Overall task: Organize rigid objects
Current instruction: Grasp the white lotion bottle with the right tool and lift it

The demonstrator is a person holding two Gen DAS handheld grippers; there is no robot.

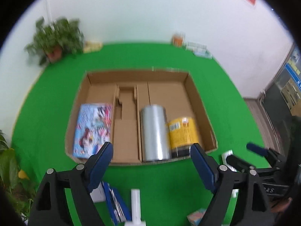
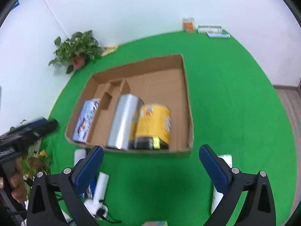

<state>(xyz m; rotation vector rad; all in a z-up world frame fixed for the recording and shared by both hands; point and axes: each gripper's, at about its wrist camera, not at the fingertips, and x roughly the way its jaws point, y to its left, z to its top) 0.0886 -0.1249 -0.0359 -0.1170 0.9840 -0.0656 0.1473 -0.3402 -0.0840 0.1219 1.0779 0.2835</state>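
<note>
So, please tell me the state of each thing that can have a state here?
left gripper: open, holding nothing
right gripper: open, holding nothing
cardboard tray: open-topped, partly filled
silver cylinder: lying on its side in the tray
yellow can: lying beside the silver cylinder
picture box: lying in the left compartment

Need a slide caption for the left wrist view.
Open left tongs hover before a cardboard tray holding a picture box, silver cylinder and yellow can.

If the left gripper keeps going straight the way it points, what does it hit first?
Probably the near wall of the cardboard tray, then the silver can lying just behind it. The left gripper is open and empty; depth is hard to judge.
</note>
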